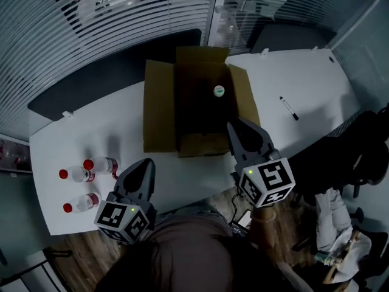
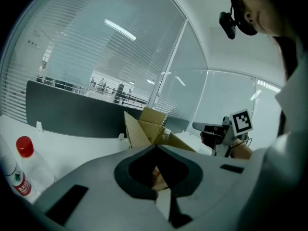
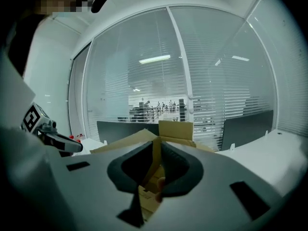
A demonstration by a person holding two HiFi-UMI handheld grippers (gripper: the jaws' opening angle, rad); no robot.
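Note:
An open cardboard box (image 1: 159,108) lies in the middle of the white table (image 1: 304,84), with a clear bottle with a white and green cap (image 1: 219,90) inside it. My right gripper (image 1: 232,126) hangs shut and empty at the box's near right corner, pointing at the box (image 3: 175,128). My left gripper (image 1: 148,163) is shut on nothing over the table's front edge, just right of three red-capped bottles (image 1: 100,165). In the left gripper view the jaws (image 2: 156,147) meet, with one red-capped bottle (image 2: 21,172) at the lower left. The right gripper's jaws (image 3: 157,139) also meet.
A black marker pen (image 1: 289,108) lies on the table right of the box. A dark divider panel (image 1: 109,72) and window blinds (image 1: 91,23) stand behind the table. An office chair (image 1: 364,151) is at the right, and clothes (image 1: 334,215) lie on the floor.

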